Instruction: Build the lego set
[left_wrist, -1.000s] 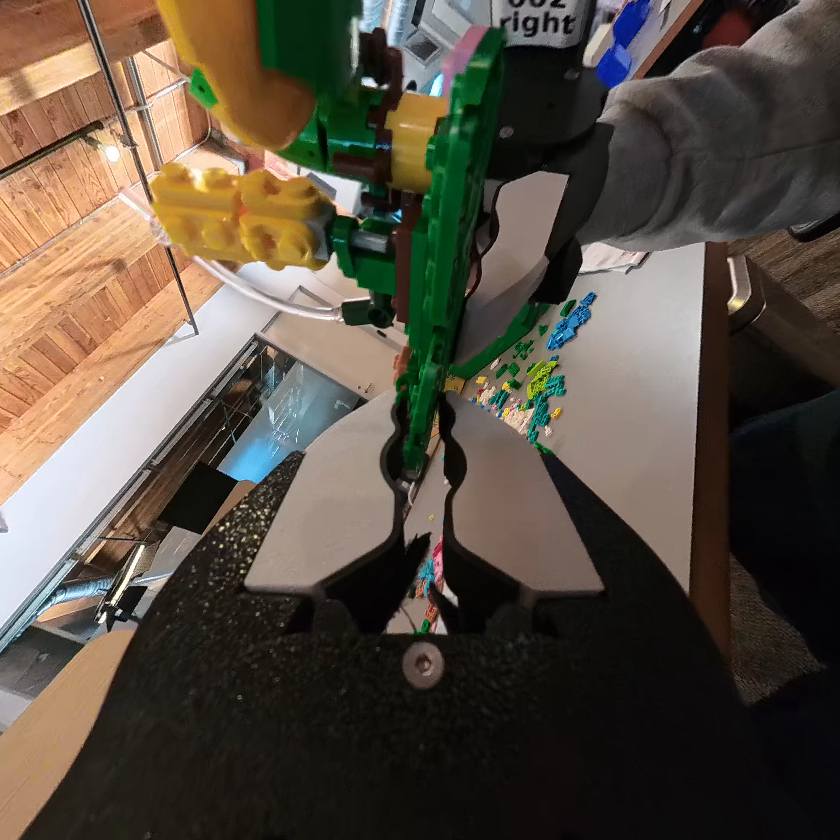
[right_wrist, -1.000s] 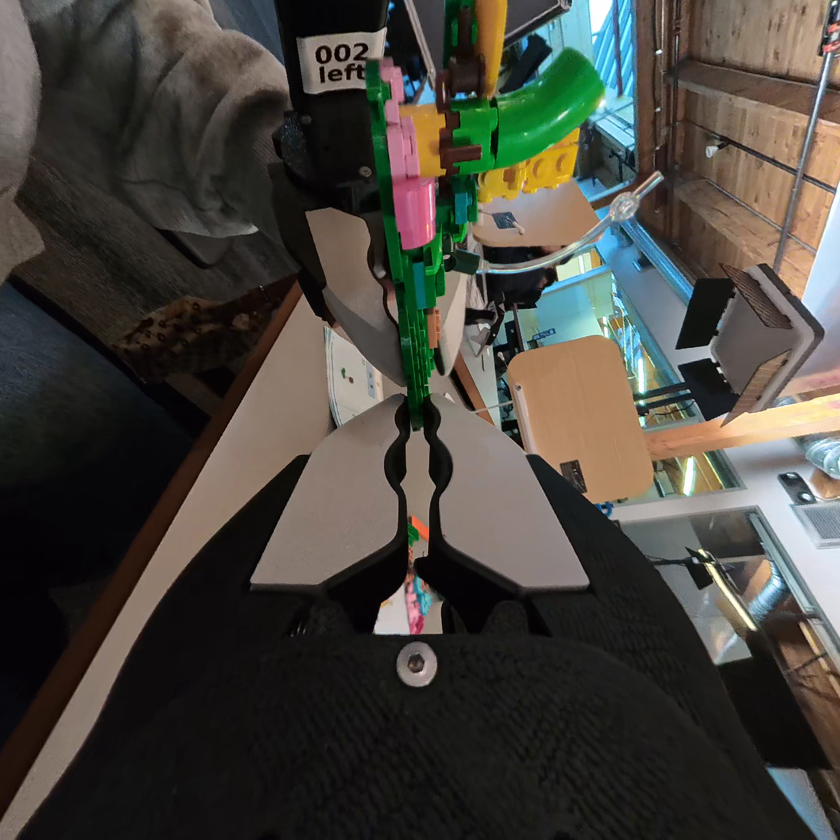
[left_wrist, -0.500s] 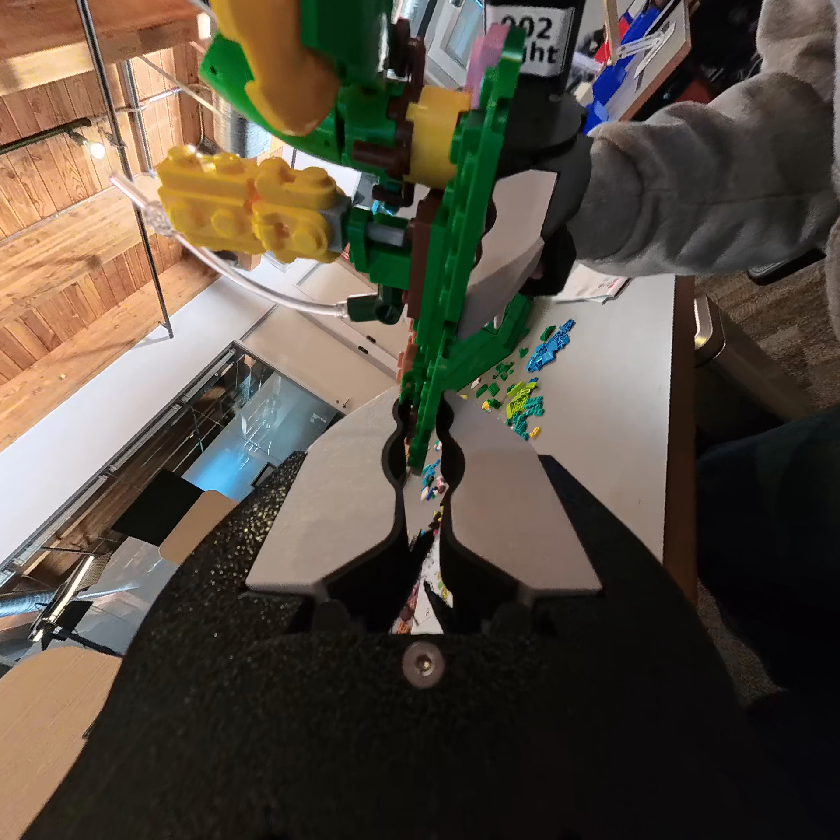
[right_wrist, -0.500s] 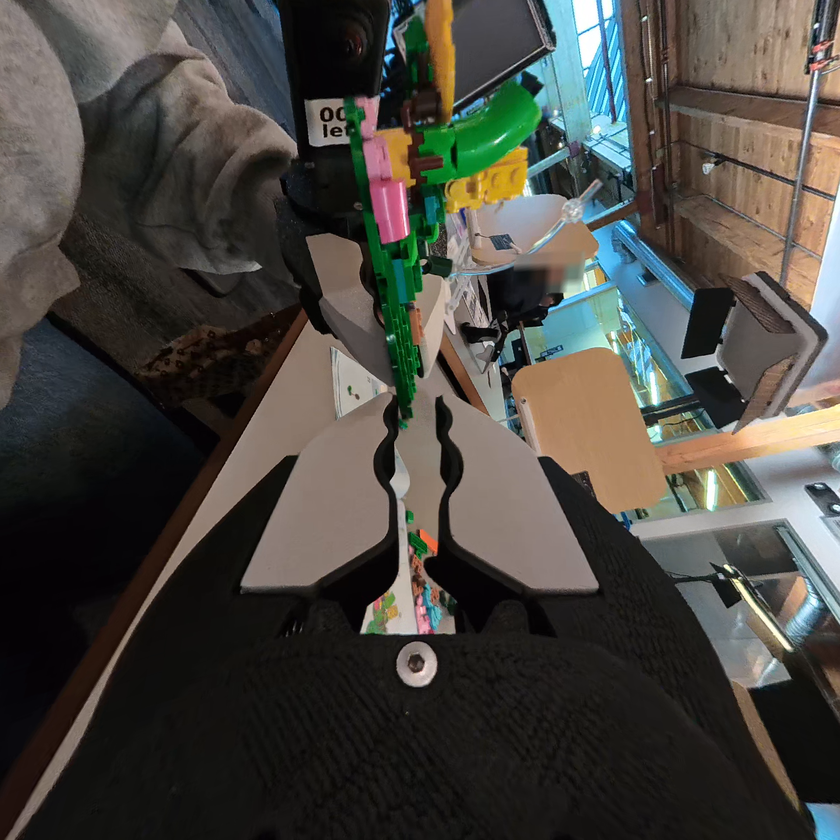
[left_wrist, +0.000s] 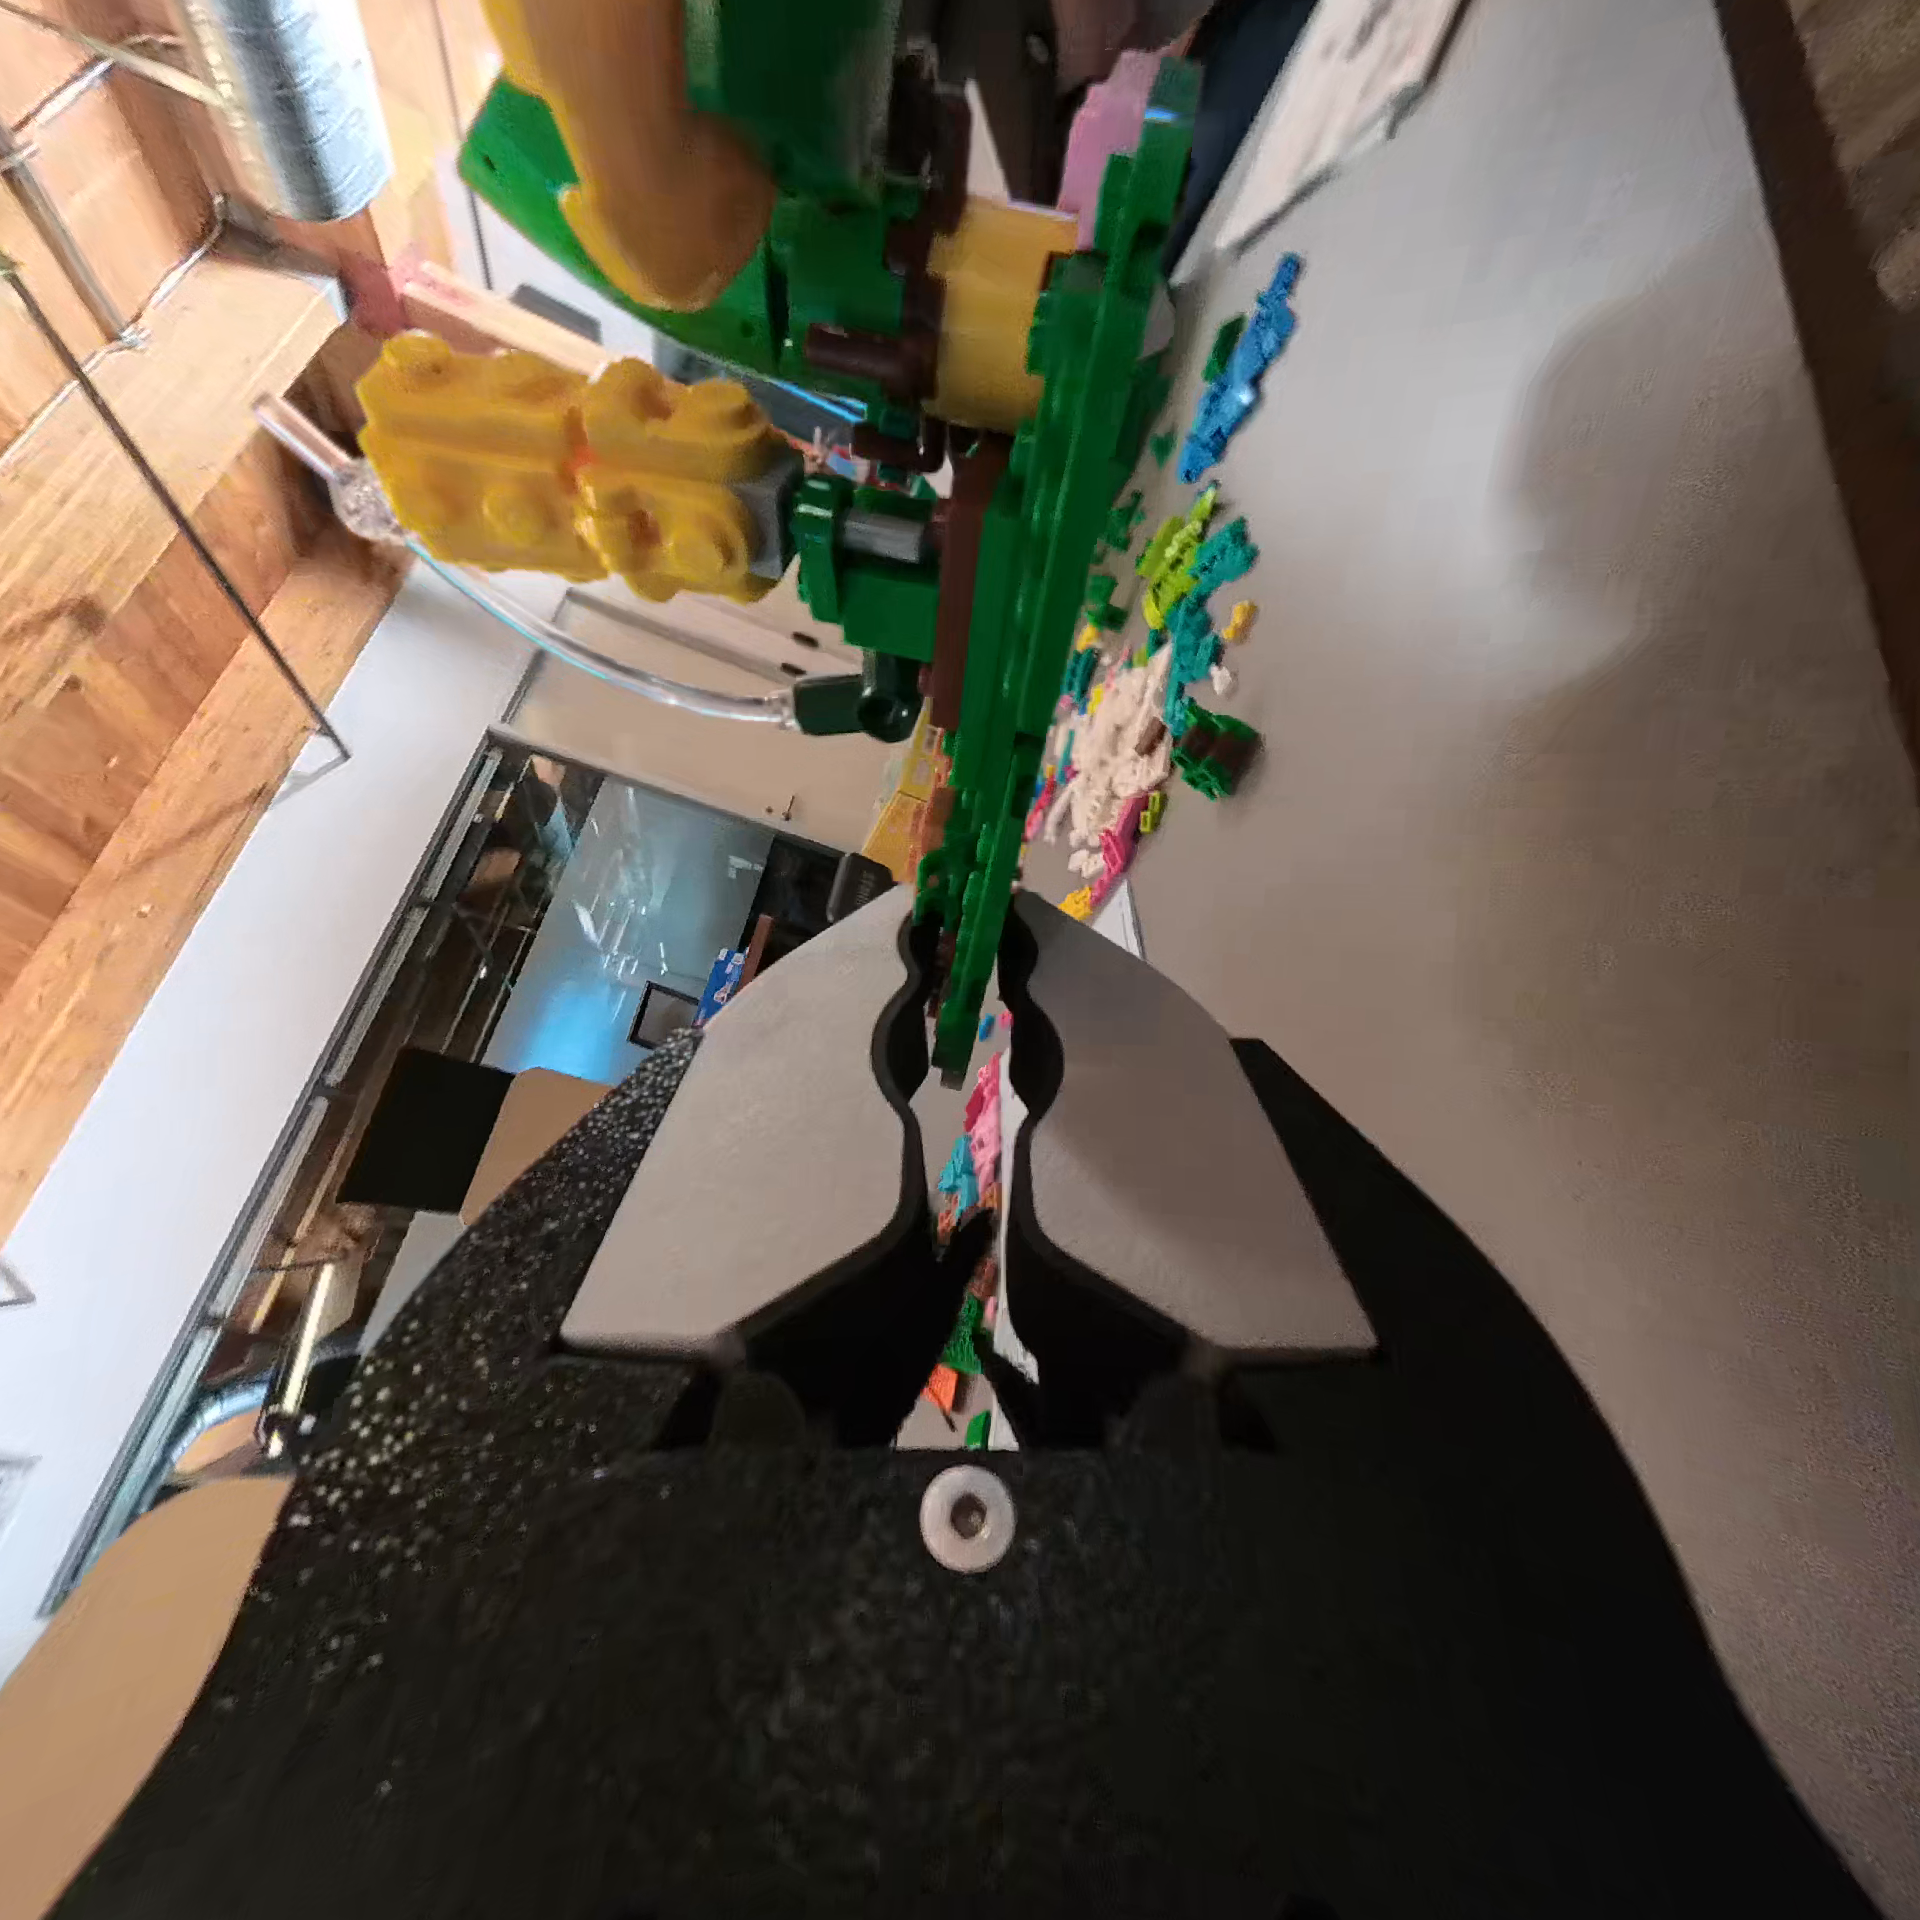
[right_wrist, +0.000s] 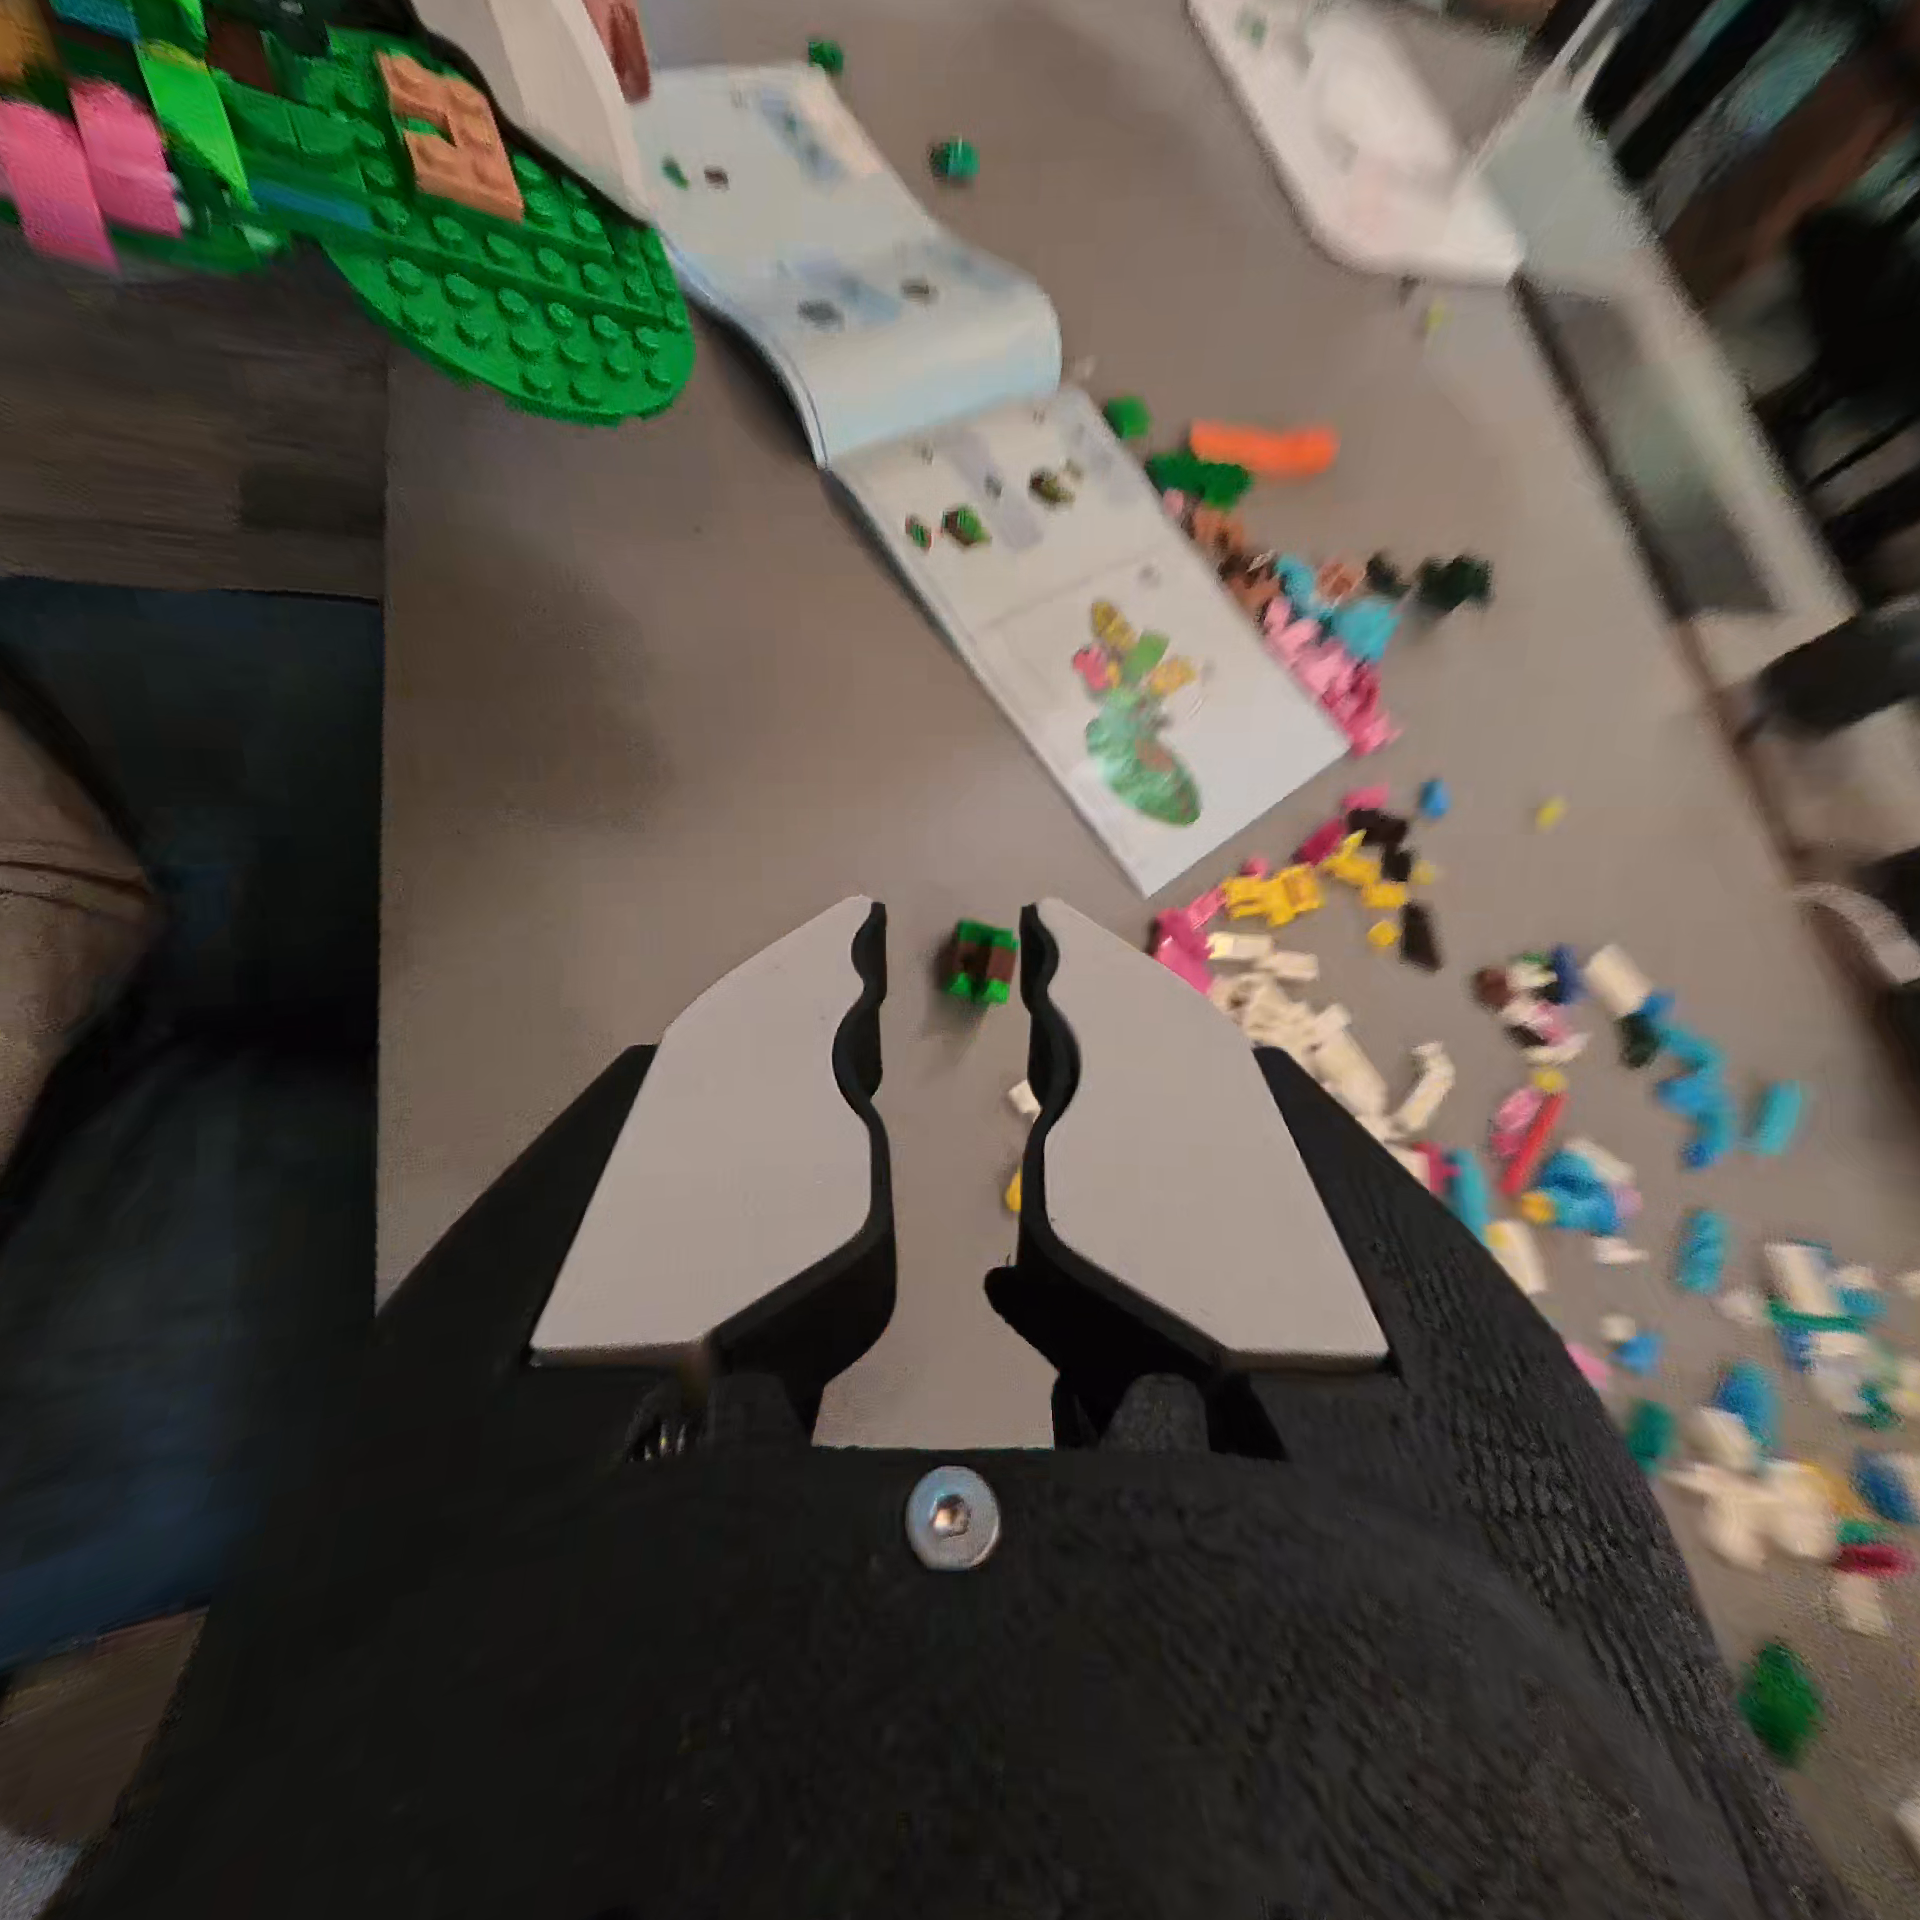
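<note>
The left gripper (left_wrist: 961, 987) pinches the thin edge of a stiff, top-heavy, breakable brick model (left_wrist: 997, 540); the right gripper (right_wrist: 953, 971) hangs spread over a small green-and-brown block (right_wrist: 979, 962).

Brick model (left_wrist: 997, 582) runs off the top edge; loose bricks (right_wrist: 1621, 1164) smear into blur, and the booklet (right_wrist: 997, 488) pages are unreadable.

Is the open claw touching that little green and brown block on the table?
Apart. The right wrist view shows the right gripper open, with grey table visible between its left fingertip and the small green-and-brown block.
</note>
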